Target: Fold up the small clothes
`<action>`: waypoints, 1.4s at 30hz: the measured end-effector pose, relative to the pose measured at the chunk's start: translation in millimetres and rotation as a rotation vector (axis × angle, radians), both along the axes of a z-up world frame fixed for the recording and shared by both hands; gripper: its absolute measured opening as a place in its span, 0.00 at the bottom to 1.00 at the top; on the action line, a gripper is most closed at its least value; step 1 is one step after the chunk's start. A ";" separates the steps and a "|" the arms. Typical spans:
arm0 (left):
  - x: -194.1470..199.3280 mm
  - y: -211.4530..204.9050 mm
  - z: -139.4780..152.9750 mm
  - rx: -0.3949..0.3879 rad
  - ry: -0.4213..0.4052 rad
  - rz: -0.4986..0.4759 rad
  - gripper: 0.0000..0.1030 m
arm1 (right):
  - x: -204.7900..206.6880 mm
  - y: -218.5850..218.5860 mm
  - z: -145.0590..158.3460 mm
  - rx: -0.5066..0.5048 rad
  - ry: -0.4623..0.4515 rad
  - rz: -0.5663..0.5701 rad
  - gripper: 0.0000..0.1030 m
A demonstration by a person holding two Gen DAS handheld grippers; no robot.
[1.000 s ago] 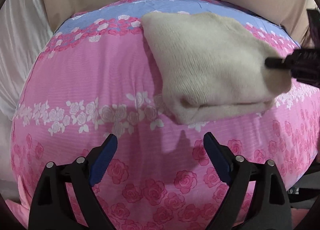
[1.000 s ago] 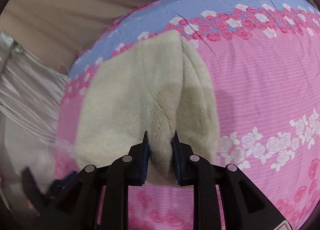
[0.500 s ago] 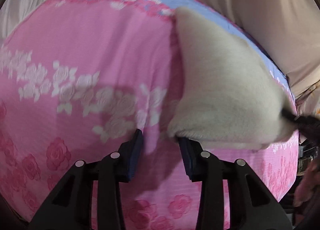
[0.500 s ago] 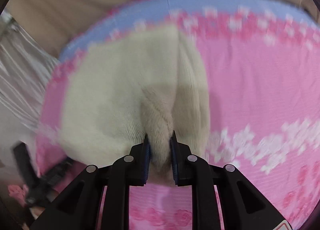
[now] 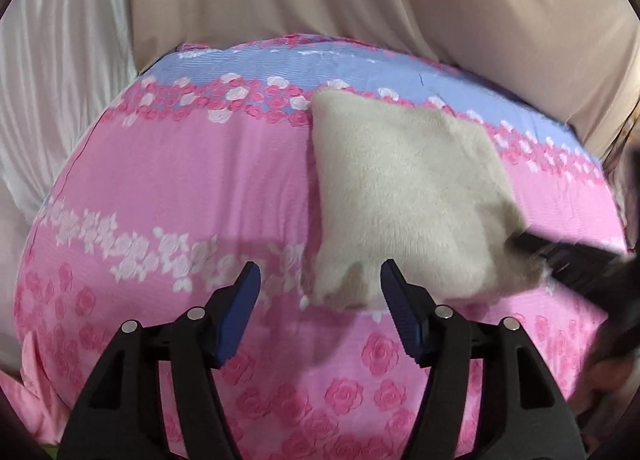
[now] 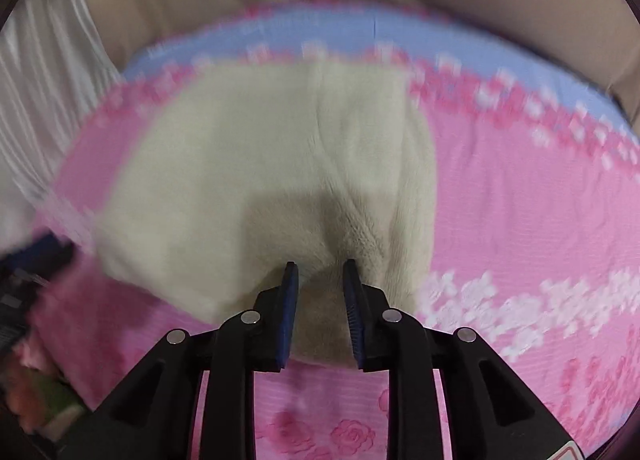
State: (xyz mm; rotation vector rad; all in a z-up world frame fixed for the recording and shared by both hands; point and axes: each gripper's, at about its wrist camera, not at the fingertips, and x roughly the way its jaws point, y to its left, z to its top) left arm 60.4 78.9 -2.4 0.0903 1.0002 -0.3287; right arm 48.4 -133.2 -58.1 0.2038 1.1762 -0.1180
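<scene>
The soft, light fleece cloth (image 5: 404, 196) sagged on the bedsheet (image 5: 192, 180); right gripper (image 6: 318, 280) pinched its near edge, left gripper (image 5: 318, 292) gaped empty beside its corner.

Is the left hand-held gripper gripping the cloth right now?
No, the left hand-held gripper is open, with the cream cloth lying beyond its fingers.

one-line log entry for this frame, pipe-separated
task: fold small clothes | item: folded cream fleece garment on floral bedsheet | left gripper: open, at near corner | right gripper: shut on garment edge
</scene>
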 end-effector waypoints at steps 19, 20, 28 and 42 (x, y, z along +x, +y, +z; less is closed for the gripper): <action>25.2 -27.6 -67.6 0.140 0.109 0.026 0.73 | 0.6 5.8 -0.7 -0.003 -0.034 -0.031 0.19; 26.9 -27.3 -69.7 0.138 0.115 0.026 0.73 | 2.0 6.4 -1.6 -0.008 -0.038 -0.030 0.19; 32.3 -9.2 -63.4 0.009 0.164 0.083 0.84 | -11.5 -5.0 17.4 0.073 -0.117 -0.101 0.20; -44.7 -17.7 19.7 0.010 -0.114 -0.001 0.94 | -112.7 17.1 71.6 -0.026 -0.298 -0.266 0.79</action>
